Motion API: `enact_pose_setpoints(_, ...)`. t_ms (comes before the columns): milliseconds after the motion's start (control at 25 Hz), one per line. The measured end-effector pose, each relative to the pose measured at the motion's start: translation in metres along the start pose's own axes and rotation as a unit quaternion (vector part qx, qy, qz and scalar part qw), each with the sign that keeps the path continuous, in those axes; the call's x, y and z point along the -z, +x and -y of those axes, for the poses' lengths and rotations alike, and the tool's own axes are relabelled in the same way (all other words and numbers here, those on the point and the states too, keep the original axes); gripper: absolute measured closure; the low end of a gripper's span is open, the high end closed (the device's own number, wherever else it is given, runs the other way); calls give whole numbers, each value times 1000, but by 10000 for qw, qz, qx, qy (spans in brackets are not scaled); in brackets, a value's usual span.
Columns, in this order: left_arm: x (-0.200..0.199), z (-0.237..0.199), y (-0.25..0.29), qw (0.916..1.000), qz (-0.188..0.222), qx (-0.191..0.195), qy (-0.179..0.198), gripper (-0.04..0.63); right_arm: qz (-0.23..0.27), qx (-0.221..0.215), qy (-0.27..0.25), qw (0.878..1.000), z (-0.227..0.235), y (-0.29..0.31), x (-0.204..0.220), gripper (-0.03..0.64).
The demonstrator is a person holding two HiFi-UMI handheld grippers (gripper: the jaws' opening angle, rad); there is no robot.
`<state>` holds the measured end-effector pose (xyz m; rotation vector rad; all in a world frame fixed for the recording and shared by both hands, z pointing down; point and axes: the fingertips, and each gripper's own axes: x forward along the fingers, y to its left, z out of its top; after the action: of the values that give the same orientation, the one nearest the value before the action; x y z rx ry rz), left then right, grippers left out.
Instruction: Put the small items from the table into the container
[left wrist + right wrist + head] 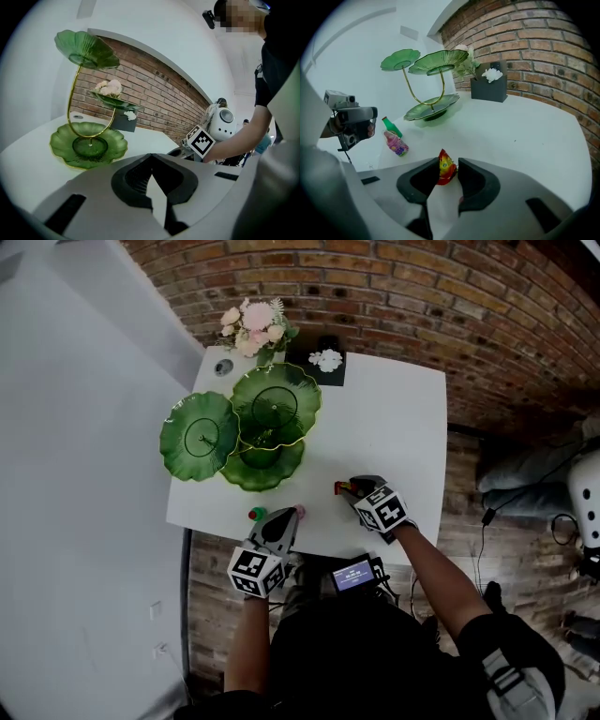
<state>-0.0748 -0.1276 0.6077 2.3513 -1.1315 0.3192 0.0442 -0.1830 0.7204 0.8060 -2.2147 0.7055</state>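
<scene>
A green leaf-shaped tiered stand (246, 427) rises at the table's back left; its lowest dish (89, 145) shows in the left gripper view. A red and yellow snack packet (446, 168) stands upright between the jaws of my right gripper (445, 165), which is shut on it, near the front edge of the table (349, 487). A small green bottle (392, 126) and a pink one (396, 143) lie to its left. My left gripper (289, 518) hovers just behind those two bottles (256, 514), shut and empty (151, 161).
At the back of the white table (394, 418) stand a vase of pale flowers (255, 326) and a black box with a white flower (327, 362). A small screen device (354, 575) sits at my waist. The brick wall lies beyond.
</scene>
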Motion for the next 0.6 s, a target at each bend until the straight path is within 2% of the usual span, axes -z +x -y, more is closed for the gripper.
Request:
enact_pose_setpoints(440, -1, 2, 13, 9999, -67, 64, 98, 586, 279, 10, 167, 9995, -3, -12, -11, 499)
enact_pose_setpoints(600, -6, 3, 13, 9999, 4, 79, 104, 586, 394, -78, 74, 9992, -12, -16, -23, 499)
